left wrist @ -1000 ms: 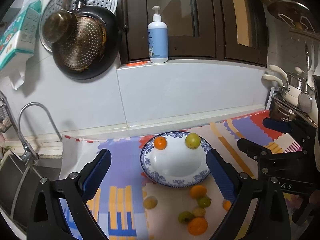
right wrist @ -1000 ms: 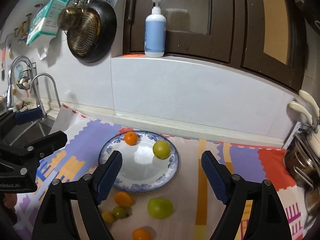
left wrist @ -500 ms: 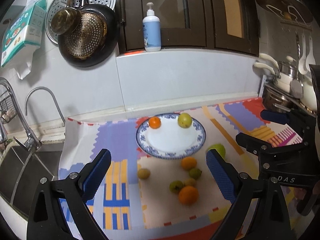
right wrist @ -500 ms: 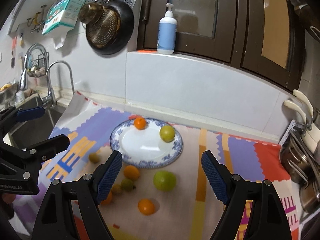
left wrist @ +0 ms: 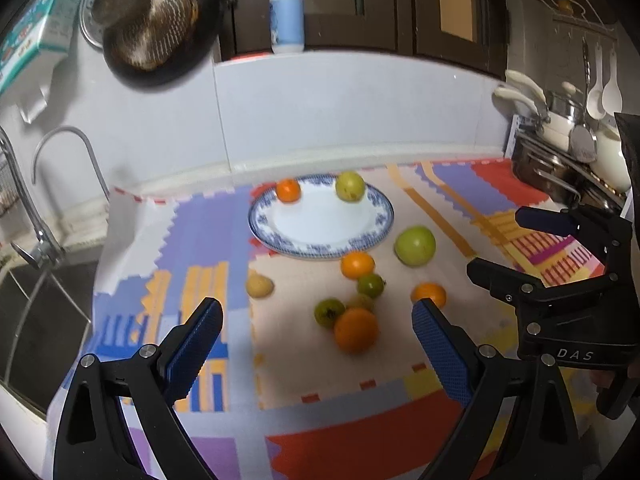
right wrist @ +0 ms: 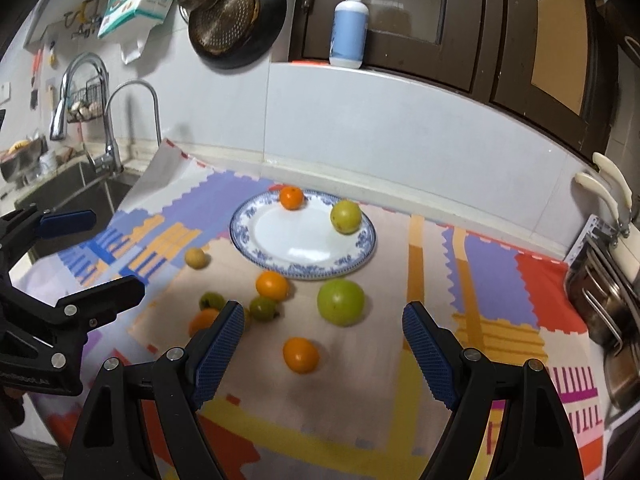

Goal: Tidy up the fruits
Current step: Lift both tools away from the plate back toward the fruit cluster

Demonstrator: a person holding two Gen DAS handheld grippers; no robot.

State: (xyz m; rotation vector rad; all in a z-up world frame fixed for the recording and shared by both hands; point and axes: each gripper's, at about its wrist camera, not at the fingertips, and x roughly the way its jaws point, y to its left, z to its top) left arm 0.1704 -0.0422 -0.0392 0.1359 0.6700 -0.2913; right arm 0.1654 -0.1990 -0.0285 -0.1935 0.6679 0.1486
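the blue-rimmed plate sits at mid frame on the patterned mat, holding a small orange and a yellow-green fruit on its far edge, likely the start of the sorting. the rest lies loose on the mat below the plate: a big green apple, an orange lower down, and a cluster of small fruits. the right gripper and left gripper both hover above the surface with fingers spread wide and empty, seemingly ready to take a loose fruit each.
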